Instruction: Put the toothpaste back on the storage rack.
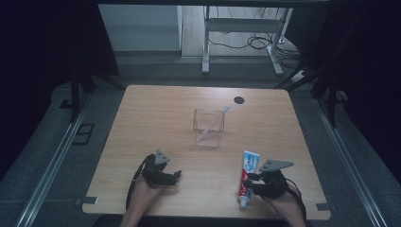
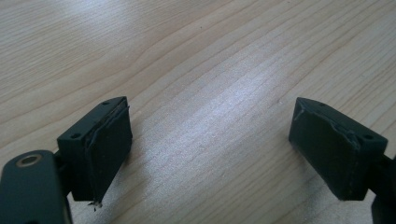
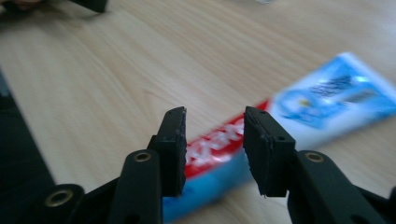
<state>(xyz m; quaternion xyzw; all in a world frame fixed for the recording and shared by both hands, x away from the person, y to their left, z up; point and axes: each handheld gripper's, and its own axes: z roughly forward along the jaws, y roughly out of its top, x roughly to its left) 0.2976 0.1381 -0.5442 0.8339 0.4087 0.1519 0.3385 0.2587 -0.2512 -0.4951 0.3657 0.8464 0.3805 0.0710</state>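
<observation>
The wooden counter (image 1: 156,118) carries a clear plastic bin (image 1: 208,127) at its middle with a pink toothbrush (image 1: 213,124) leaning inside, and a toothpaste tube (image 1: 247,177) near the front right edge. The right hand-held gripper (image 3: 215,149) straddles the tube mid-body, jaws narrowed but with a gap showing; centre the pads squarely before lifting. The left hand-held gripper (image 2: 210,149) rests wide and empty.
</observation>
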